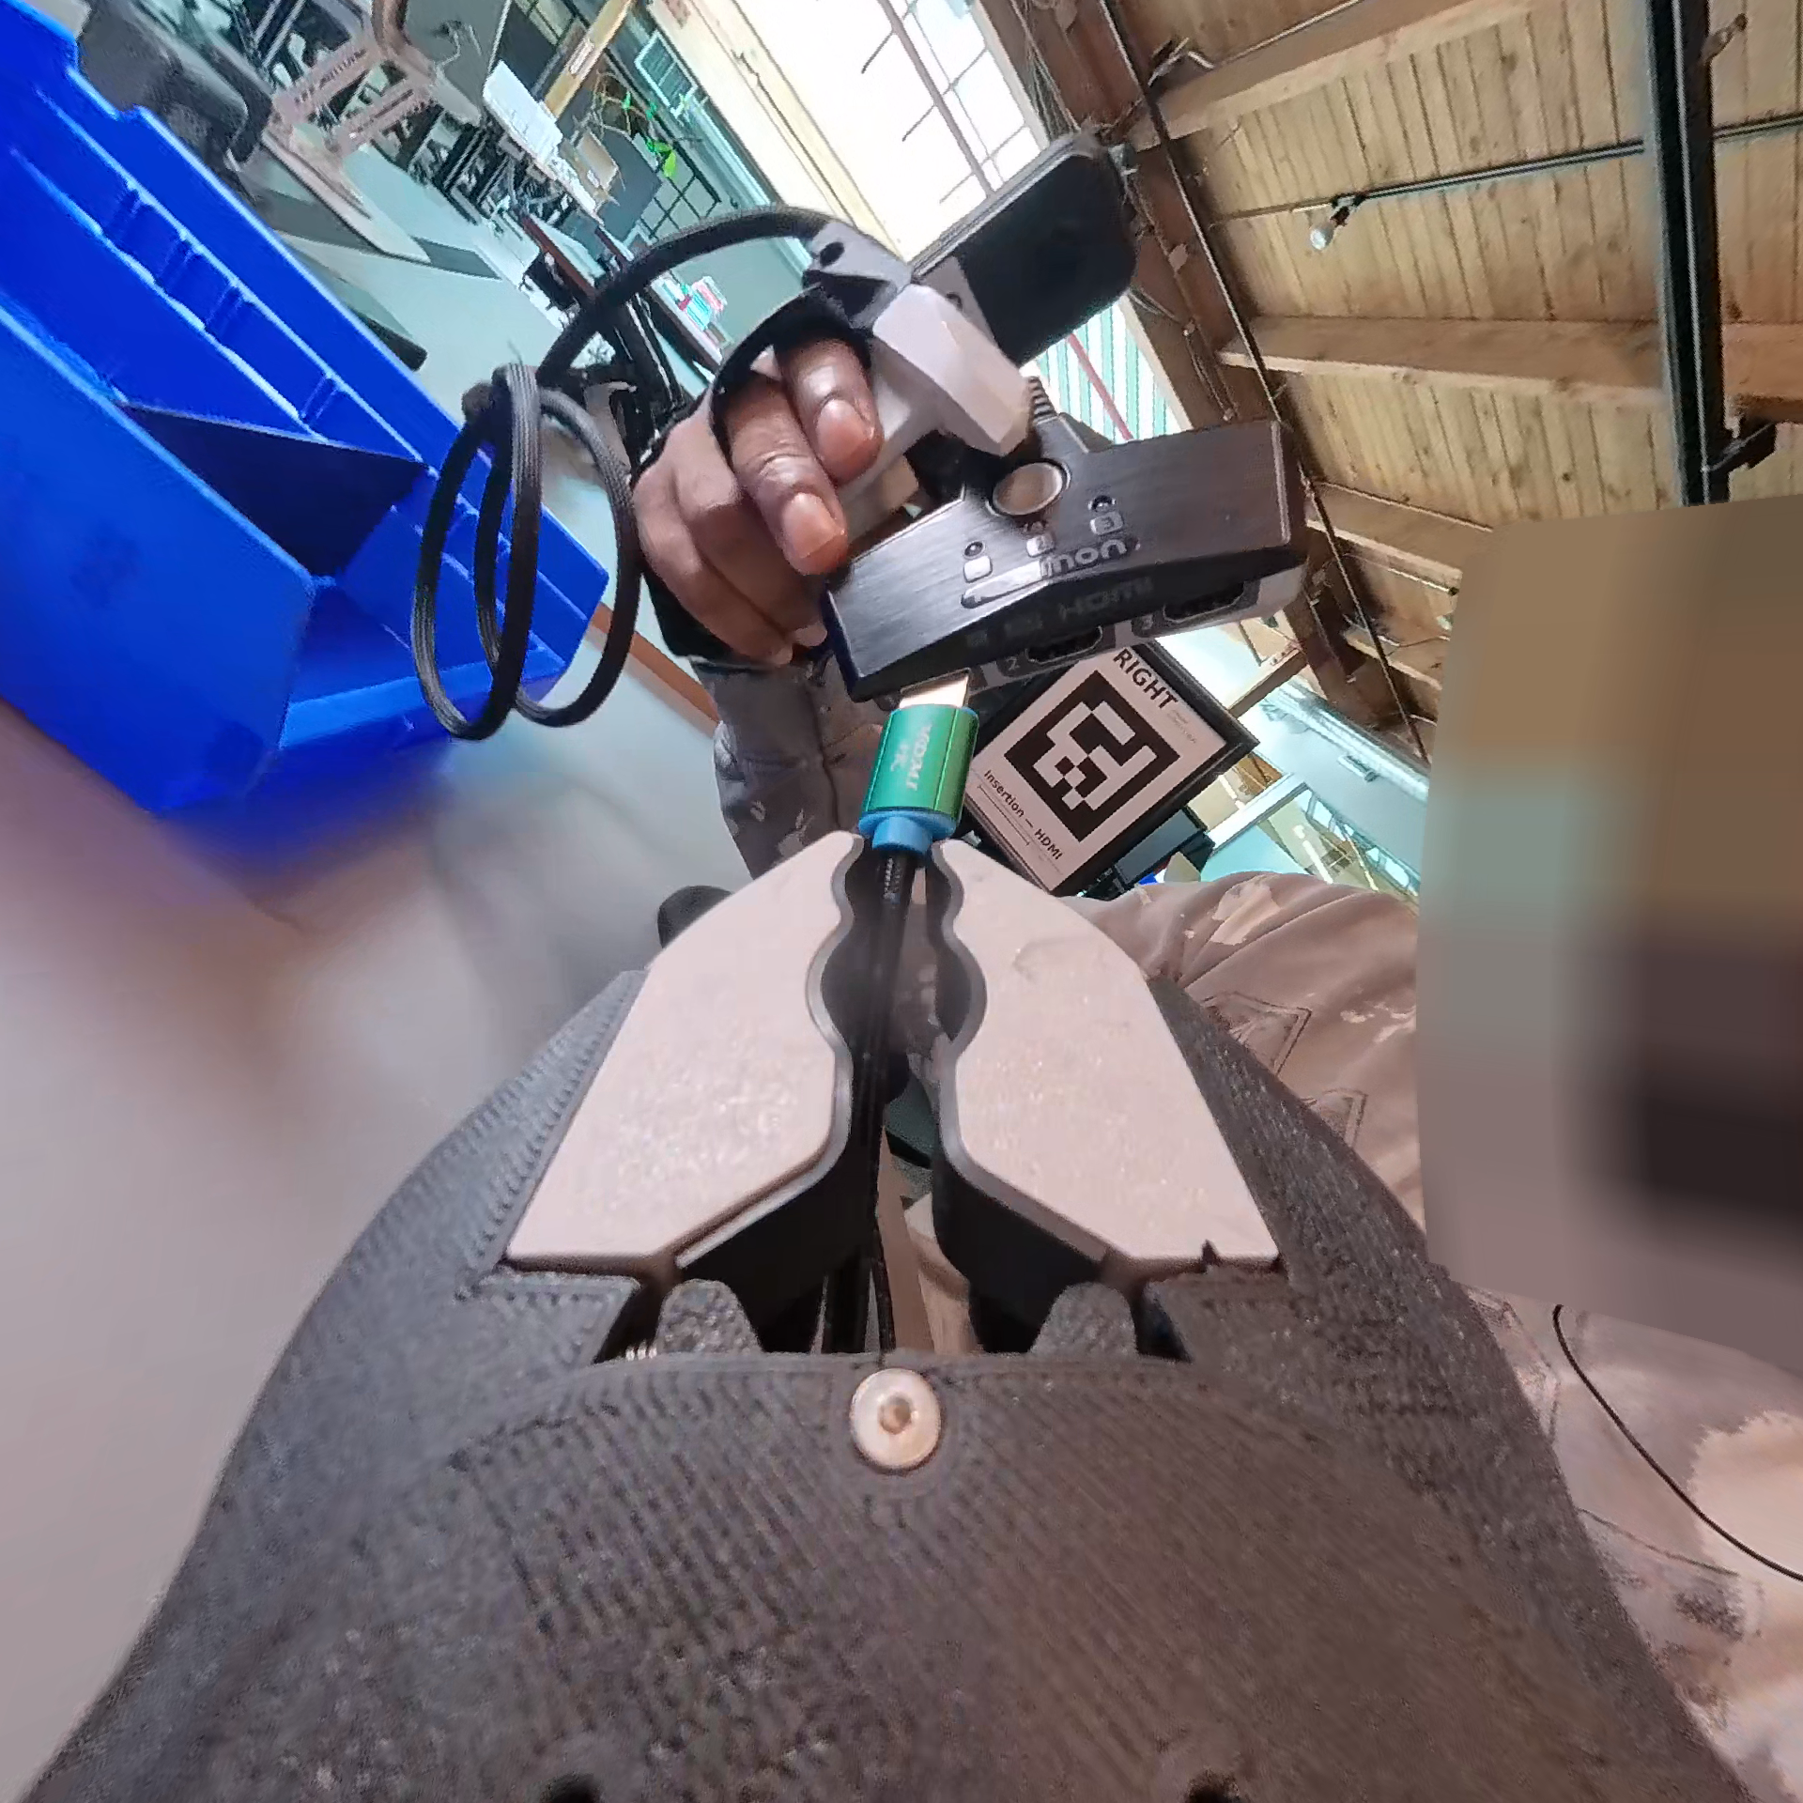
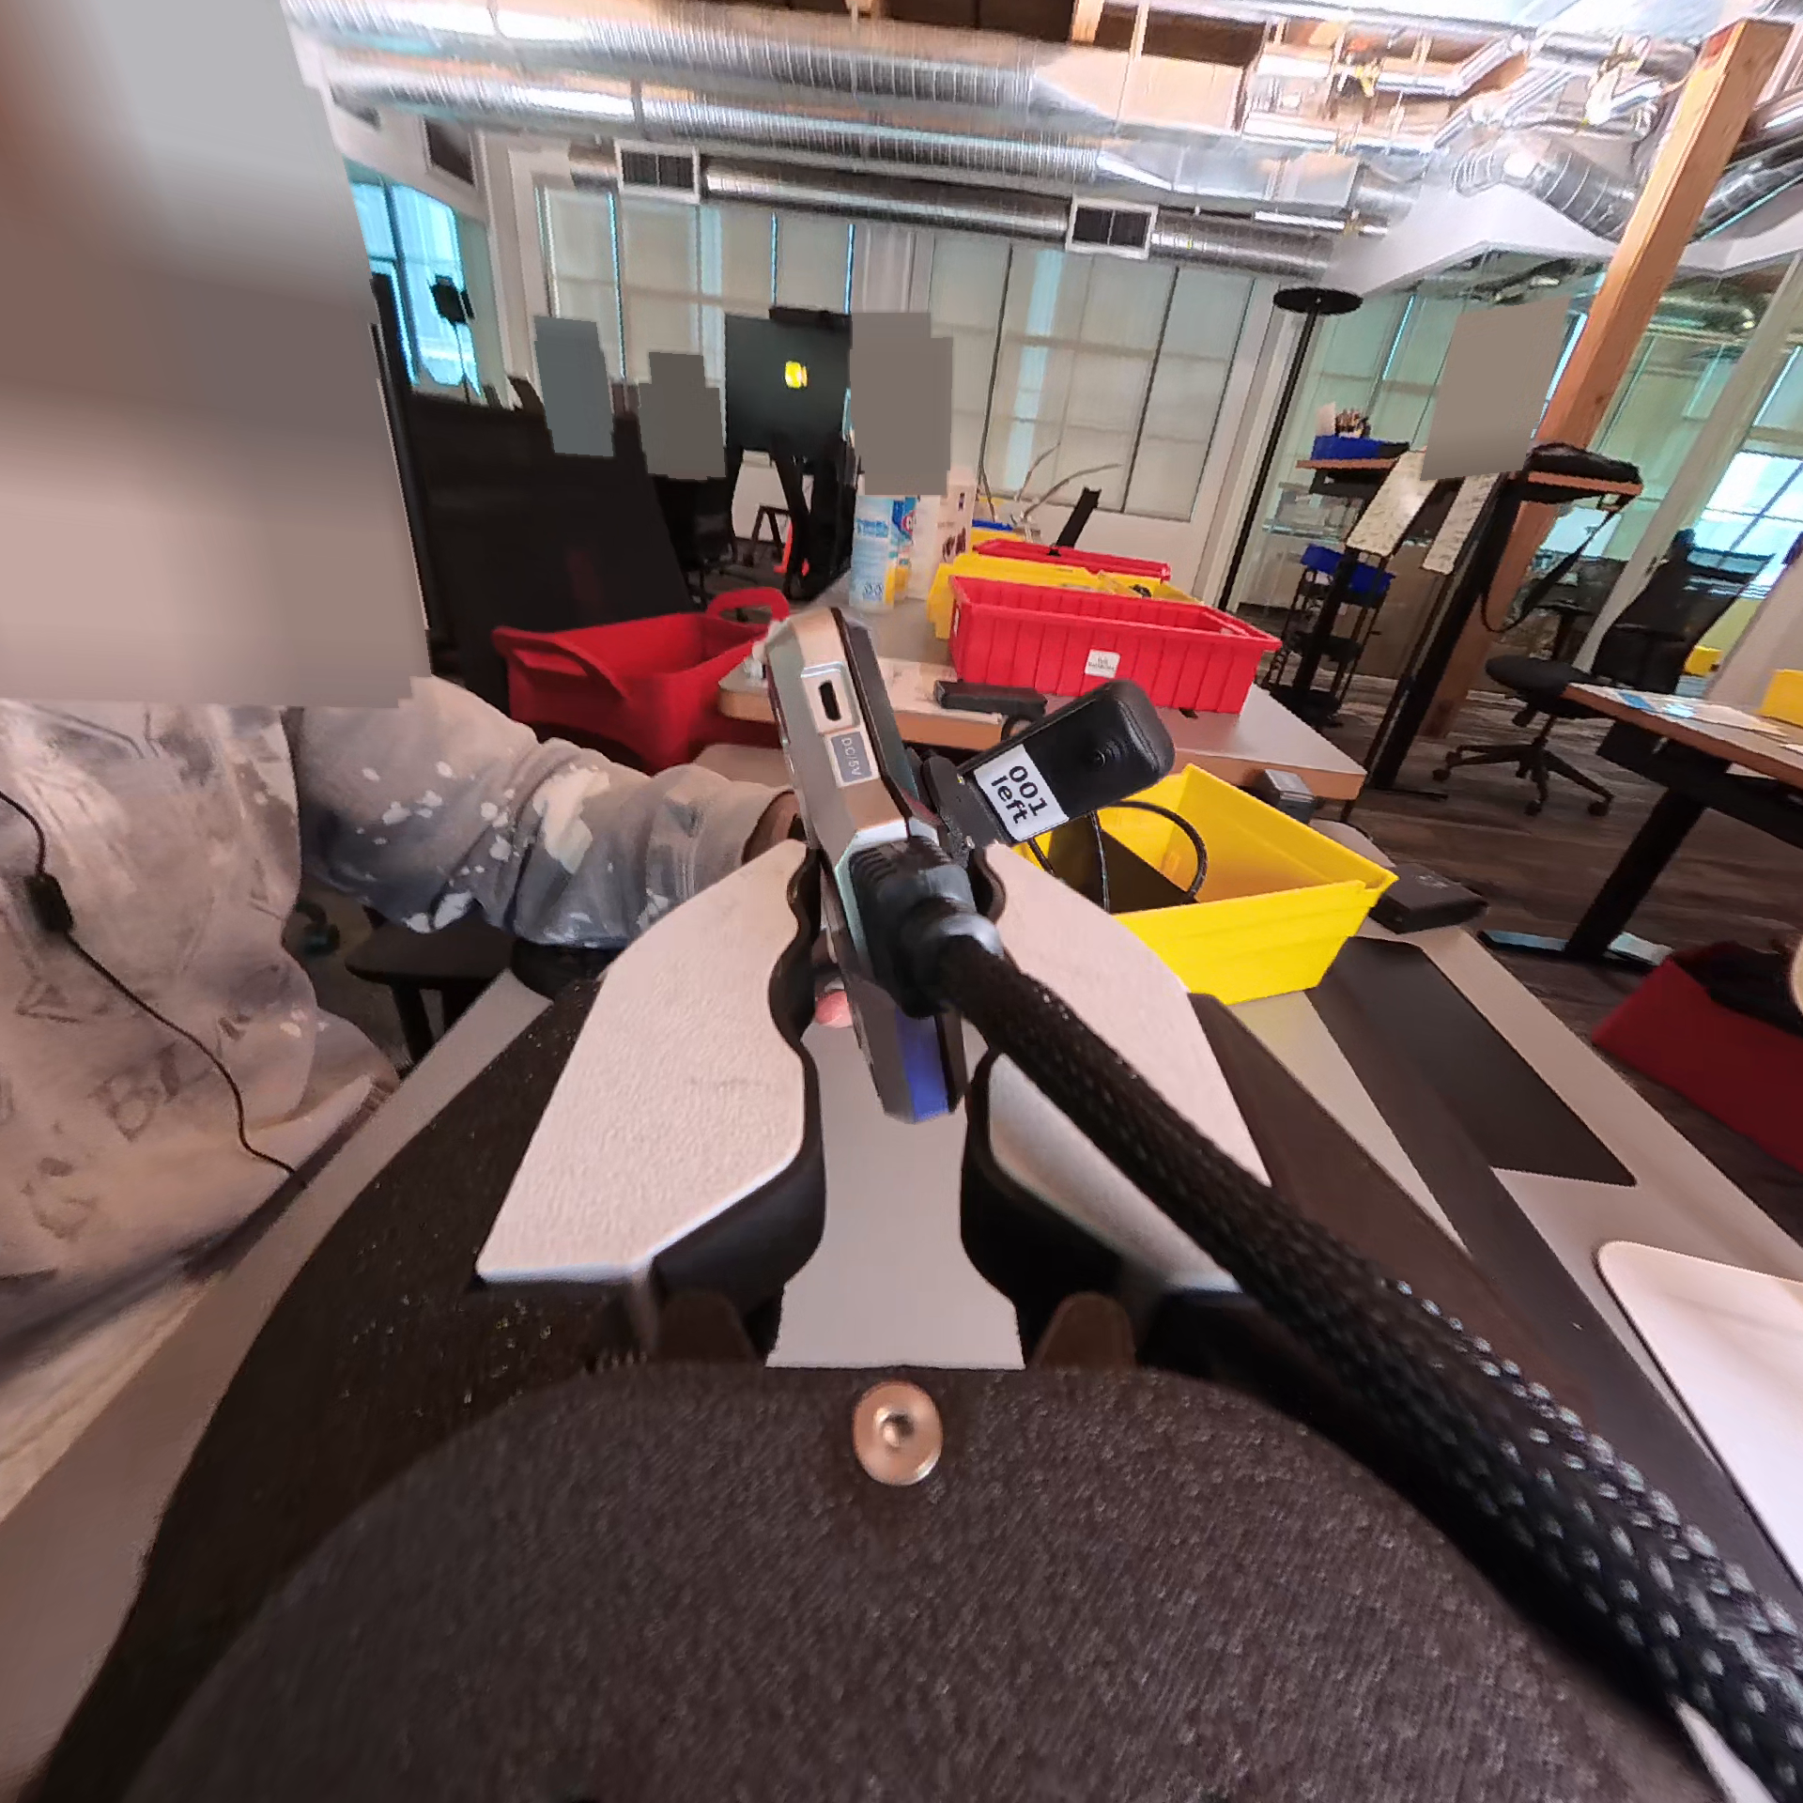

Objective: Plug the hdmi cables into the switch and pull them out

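Here, left hand-held gripper (image 1: 893, 859) clamped on cable (image 1: 883, 985), right (image 2: 893, 868) on switch (image 2: 859, 800) (plug (image 1: 922, 756) partly in).

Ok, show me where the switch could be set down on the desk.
Bare grey desk lies beside the blue bin in the left wrist view. Another free strip runs below the yellow bin, beside a white pad. The far table with red bins is crowded.

Plug (image 1: 922, 771) tip at switch (image 1: 1073, 576) underside; cable (image 1: 527, 585) loops left; bin (image 1: 195, 468) behind.
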`<state>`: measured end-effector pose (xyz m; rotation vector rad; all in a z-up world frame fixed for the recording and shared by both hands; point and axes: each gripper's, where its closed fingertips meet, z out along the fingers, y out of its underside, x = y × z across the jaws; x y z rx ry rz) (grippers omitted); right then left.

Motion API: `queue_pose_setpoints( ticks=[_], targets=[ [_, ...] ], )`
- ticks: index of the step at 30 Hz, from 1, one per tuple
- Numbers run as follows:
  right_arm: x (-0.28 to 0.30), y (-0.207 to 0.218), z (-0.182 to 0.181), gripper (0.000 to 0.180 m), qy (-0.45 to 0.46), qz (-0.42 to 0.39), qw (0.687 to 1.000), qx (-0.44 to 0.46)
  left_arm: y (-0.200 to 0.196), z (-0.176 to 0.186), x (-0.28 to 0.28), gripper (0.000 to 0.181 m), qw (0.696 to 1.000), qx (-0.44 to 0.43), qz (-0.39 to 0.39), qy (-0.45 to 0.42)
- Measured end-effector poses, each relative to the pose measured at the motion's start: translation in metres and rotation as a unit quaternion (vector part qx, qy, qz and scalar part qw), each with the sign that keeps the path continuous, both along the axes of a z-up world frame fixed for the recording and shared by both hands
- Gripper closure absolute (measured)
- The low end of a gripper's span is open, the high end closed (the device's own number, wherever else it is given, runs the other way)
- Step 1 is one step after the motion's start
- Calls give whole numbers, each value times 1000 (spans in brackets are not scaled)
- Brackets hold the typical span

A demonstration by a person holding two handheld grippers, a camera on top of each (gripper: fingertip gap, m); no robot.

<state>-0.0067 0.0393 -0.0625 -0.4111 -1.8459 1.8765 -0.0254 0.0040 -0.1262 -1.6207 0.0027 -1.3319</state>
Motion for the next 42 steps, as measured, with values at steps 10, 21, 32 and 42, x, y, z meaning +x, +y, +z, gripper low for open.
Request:
queue_pose_setpoints(
  ticks=[10,21,32,42],
  targets=[
    [-3,-7,-9,153,-15,1,1000,21,-3,-11,3,169,1000,-28,-5,-5],
    [-6,-17,-17,156,-11,10,999,38,-2,-19,2,169,999,-38,-6,-7],
    [-9,-21,-8,156,-14,42,998,-43,-5,-9,6,170,998,2,-25,-54],
    [-17,-19,-16,146,-48,-12,999,20,-14,-3,-12,170,998,35,-11,-51]
  ],
)
